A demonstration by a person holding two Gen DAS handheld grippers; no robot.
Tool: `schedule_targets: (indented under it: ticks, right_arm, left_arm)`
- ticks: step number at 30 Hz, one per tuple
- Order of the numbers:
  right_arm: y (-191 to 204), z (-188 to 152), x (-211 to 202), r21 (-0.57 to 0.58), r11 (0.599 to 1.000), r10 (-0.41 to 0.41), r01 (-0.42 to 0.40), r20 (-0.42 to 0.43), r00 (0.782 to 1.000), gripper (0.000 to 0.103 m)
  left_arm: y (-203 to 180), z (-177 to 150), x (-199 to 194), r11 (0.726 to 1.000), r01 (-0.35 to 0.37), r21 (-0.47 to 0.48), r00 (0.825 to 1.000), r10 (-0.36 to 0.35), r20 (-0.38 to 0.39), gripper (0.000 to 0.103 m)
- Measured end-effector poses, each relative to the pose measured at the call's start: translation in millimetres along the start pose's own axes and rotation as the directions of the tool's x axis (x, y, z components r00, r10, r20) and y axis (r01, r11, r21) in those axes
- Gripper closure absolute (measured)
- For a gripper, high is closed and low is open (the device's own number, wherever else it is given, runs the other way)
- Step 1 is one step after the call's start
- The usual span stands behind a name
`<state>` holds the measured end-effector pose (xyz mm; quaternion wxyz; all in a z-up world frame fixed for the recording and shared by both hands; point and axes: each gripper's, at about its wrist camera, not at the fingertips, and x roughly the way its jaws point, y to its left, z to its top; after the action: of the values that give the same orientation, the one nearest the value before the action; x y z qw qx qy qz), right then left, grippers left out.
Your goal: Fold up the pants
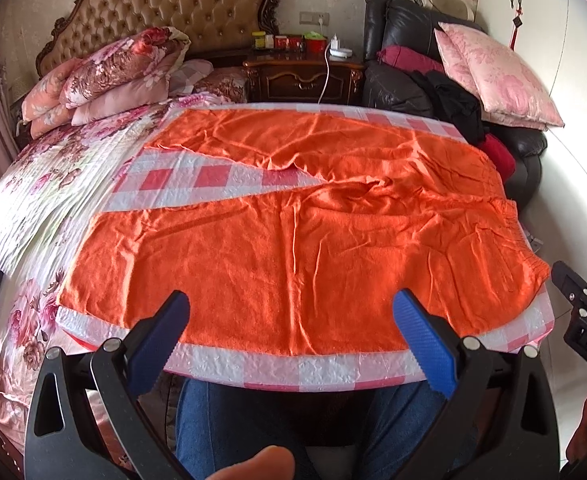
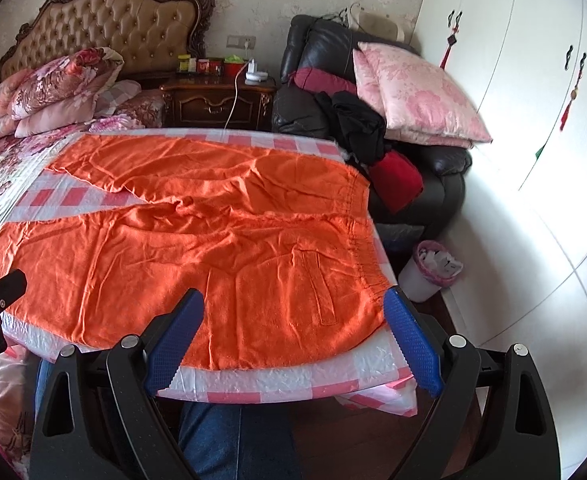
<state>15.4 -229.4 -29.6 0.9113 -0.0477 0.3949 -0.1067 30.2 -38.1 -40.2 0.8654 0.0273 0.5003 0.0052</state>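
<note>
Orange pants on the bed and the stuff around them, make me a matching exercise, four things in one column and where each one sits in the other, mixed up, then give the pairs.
Things:
1. orange pants
2. pink pillow
3. waste bin
4. folded quilts

Places:
A. on the floor beside the bed
B. piled by the headboard
C. spread flat on the checked sheet
D. leaning on the black armchair

Pairs: 1-C, 2-D, 3-A, 4-B
</note>
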Motion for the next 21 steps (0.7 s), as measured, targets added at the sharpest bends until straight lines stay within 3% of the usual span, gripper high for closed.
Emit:
schedule_targets:
  ticks: [2,4,7,11,16,21]
  right_arm:
    - [-13,6,31,0.052,0.995,0.095,-0.091,-0.081,0.992,0.015]
    - [-31,18,64,0.08,0.99,0.125,-0.114,-0.135,0.983,0.015]
    - [-59,45,111,0.075,0.993,0.097,-0.085,-0.174,0.98,0.015]
    - [-96,104,209,0.074,0.995,0.09,-0.072,-0.269,0.959,0.015]
    - [-98,163,316,-0.044,0.995,0.07,-0.089,-0.332,0.941,0.015]
    - [-91,200,390,-0.161,0.984,0.021,-0.08,-0.34,0.94,0.015]
  left_arm:
    - [-3,11,13,1.0,0.023,-0.003,0.998,-0.022,0.064,0.001]
    - [-3,22,26,1.0,0.025,0.003,0.995,-0.026,0.096,0.001]
    - [-3,44,46,1.0,-0.006,0.02,0.995,0.004,0.099,0.001]
    - [-1,74,71,0.999,-0.051,0.014,0.996,0.05,0.068,0.001]
    - [-6,113,99,0.996,-0.086,0.031,0.996,0.085,0.035,0.001]
    - [-5,138,123,0.993,-0.12,0.015,0.993,0.12,0.019,0.001]
